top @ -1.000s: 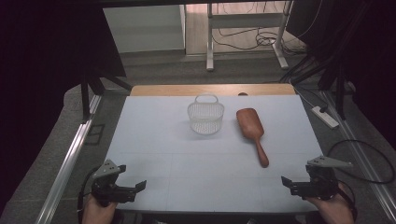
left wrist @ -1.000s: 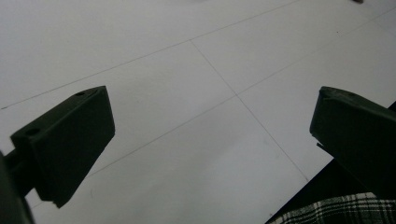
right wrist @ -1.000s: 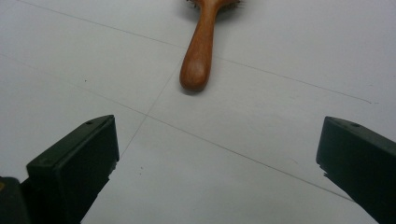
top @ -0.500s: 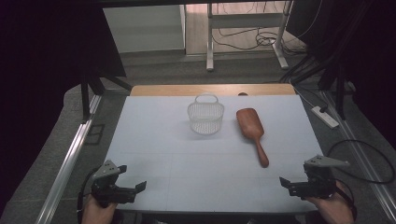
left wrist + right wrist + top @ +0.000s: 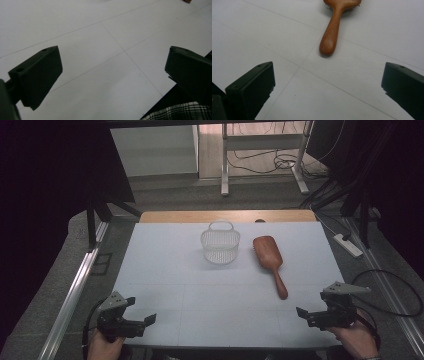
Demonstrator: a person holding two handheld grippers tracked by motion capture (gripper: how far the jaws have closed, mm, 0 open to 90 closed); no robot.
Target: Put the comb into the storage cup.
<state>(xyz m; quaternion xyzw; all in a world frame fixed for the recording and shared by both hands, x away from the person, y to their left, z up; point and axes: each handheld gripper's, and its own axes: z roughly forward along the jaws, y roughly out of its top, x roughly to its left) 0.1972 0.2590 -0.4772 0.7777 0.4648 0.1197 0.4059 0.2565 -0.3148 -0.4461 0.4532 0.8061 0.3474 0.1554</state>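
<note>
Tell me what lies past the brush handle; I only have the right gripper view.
Observer: The wooden hairbrush lies flat, head toward the far edge, with a white mesh basket standing apart from it on its left.
Operator: Report the other hand-held gripper.
Observer: The left hand-held gripper sits at the near left corner of the table, jaws wide open over bare surface.
Operator: Give me my own position on the table.
Observer: The right hand-held gripper is at the near right edge, open, short of the handle's tip and touching nothing.
</note>
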